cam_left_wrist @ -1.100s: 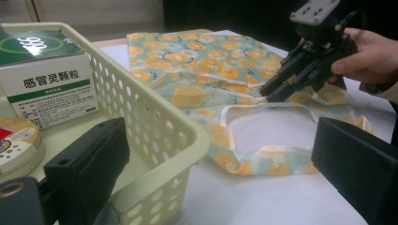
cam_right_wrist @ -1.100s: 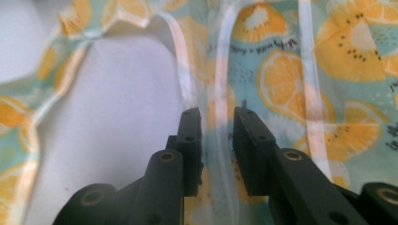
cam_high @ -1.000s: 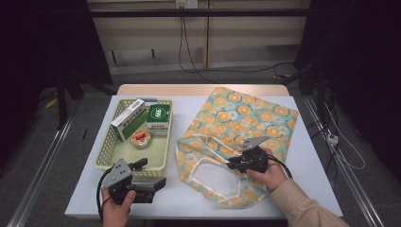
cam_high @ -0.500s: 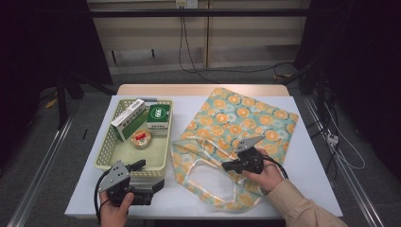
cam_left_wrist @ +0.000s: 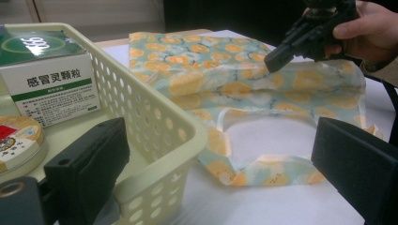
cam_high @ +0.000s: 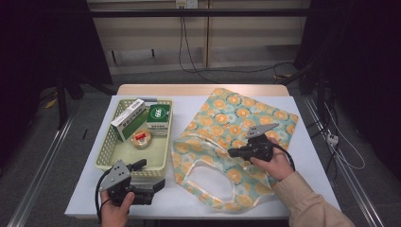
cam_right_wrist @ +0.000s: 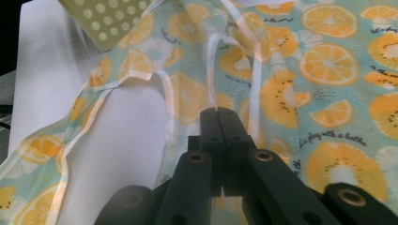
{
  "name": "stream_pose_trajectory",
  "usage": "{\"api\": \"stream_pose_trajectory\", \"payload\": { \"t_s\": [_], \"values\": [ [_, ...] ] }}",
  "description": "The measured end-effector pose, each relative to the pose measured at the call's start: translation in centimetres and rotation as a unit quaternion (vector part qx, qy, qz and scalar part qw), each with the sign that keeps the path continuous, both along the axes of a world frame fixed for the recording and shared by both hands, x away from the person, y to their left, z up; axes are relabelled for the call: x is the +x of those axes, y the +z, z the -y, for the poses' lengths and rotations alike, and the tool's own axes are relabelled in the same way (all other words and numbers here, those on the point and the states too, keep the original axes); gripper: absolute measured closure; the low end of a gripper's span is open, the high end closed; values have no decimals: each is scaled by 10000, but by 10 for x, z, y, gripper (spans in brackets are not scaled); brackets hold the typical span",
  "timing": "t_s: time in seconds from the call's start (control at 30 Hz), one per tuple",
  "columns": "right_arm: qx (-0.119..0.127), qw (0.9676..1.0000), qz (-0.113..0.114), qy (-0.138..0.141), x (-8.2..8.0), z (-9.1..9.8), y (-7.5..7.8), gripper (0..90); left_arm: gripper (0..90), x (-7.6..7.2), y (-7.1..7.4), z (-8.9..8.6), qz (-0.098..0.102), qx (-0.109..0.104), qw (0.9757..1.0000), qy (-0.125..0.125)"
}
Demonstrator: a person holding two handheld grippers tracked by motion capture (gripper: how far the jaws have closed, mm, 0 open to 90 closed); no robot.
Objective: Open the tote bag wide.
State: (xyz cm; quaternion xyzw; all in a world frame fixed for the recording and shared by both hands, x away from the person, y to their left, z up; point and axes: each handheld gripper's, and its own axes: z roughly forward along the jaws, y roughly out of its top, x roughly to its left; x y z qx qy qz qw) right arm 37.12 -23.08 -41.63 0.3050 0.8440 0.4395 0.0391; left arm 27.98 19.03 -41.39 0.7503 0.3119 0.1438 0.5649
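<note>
One orange-print bag [cam_high: 236,142], its handle [cam_right_wrist: 216,70] pinched by the right gripper [cam_right_wrist: 218,112] fingers; left gripper [cam_high: 153,182] fingers spread.

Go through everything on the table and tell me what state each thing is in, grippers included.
Tote bag: lying mostly flat, upper layer of its mouth pinched and lifted.
Right gripper: shut on the tote bag's edge.
Left gripper: open, holding nothing, at the basket's near end.
Basket: upright, no lid.
Two boxes: closed, in the basket.
Round tin: lid on, in the basket.

Bright table, dark surroundings, blurred close foreground
</note>
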Motion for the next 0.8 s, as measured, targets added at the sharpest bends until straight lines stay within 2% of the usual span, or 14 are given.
{"api": "stream_pose_trajectory", "payload": {
  "t_s": [0.2,0.37,0.8],
  "values": [
    [-83,9999,-84,-126,17,11,-1,900,41,-1,2,0,35,3,10000,14],
    [154,9991,-184,-363,28,24,-2,900,41,-1,0,1,10,-2,10000,-5],
    [73,9961,-177,-867,55,44,-21,900,41,4,0,2,12,8,10000,-48]
  ]
}}
